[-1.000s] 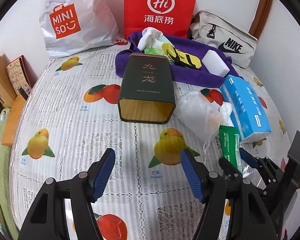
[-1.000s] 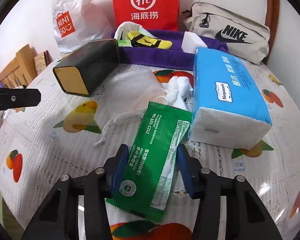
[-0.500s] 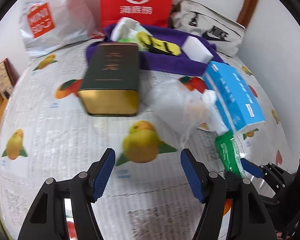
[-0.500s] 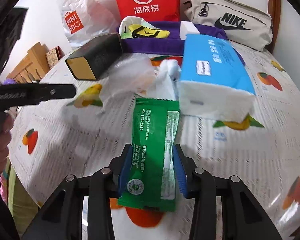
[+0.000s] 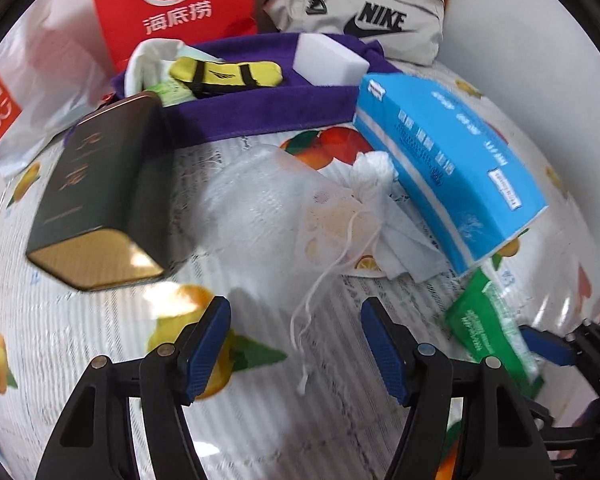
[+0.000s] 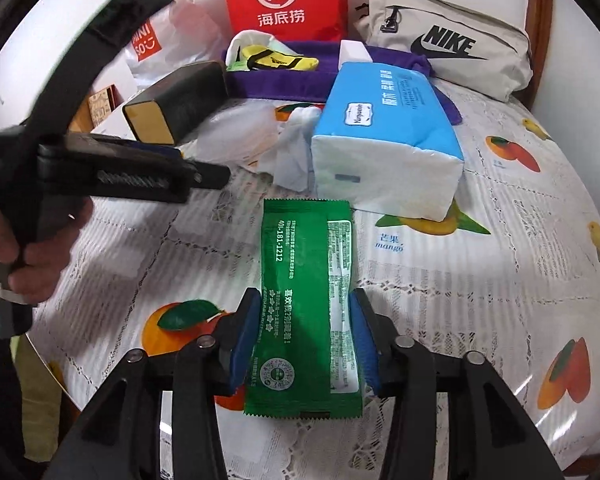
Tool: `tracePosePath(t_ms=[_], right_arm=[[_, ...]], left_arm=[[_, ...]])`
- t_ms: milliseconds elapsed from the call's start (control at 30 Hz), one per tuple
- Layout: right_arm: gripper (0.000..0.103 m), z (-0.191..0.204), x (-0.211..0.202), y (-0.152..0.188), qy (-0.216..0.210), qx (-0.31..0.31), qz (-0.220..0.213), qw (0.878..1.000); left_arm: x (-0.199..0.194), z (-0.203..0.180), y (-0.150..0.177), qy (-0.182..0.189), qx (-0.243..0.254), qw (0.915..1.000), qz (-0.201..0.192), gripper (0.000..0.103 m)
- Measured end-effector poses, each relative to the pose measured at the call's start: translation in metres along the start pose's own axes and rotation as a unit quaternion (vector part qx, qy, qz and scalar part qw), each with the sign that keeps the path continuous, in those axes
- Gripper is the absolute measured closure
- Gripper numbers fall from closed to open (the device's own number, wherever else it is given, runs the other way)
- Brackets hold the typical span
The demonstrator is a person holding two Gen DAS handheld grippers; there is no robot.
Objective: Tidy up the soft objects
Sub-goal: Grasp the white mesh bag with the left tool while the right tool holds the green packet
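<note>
My right gripper [image 6: 304, 340] is shut on a green wet-wipe packet [image 6: 306, 280], held just above the fruit-print tablecloth; the packet also shows in the left wrist view [image 5: 488, 328]. My left gripper [image 5: 296, 344] is open and empty, over the cloth in front of a white mesh drawstring pouch [image 5: 284, 204] and a crumpled white tissue [image 5: 376, 184]. A blue tissue pack [image 5: 448, 168] lies to the right. A purple towel [image 5: 260, 108] at the back holds a yellow sock [image 5: 224, 74], a white sponge block [image 5: 328, 60] and a white bag.
A dark green tin [image 5: 100, 200] lies on its side at left. A red Hi paper bag [image 5: 172, 8], a Miniso plastic bag [image 5: 16, 96] and a beige Nike pouch [image 5: 360, 20] stand along the back wall. Wooden items [image 6: 100, 104] sit past the left edge.
My right gripper has closed on the green packet and lifted it. My left gripper has swung right, toward the mesh pouch and tissue, still open.
</note>
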State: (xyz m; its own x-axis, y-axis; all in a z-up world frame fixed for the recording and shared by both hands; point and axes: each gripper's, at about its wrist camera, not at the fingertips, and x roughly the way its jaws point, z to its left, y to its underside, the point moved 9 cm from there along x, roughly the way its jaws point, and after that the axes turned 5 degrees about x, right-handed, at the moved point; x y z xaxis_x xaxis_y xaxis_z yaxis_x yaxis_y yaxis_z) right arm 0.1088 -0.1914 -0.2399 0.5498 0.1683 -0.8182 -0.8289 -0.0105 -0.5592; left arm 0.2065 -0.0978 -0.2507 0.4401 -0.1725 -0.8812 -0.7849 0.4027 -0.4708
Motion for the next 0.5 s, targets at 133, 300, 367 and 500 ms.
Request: tracePosePath(t_ms=[133,300,367,500], right_arm=[[0.051,-0.001,0.005,-0.004,0.014,-0.015,-0.004,1.000],[0.056,-0.003,0.006,-0.006,0.017,-0.020,-0.013,1.000],[0.059,-0.004,0.005,-0.006,0.018,-0.020,-0.012,1.000],[0.063,-0.009,0.003,-0.007,0.012,-0.011,-0.006,1.000]], left_arm=[[0.002,-0.004,-0.007,-0.003,0.019,0.9996,-0.019,0.042],[0.004,-0.008,-0.015,0.008,0.029,0.9991,-0.031,0.072],[0.004,-0.009,-0.016,0.013,0.029,0.9990,-0.031,0.085],[0.002,-0.009,-0.015,0.021,0.030,0.9990,-0.026,0.095]])
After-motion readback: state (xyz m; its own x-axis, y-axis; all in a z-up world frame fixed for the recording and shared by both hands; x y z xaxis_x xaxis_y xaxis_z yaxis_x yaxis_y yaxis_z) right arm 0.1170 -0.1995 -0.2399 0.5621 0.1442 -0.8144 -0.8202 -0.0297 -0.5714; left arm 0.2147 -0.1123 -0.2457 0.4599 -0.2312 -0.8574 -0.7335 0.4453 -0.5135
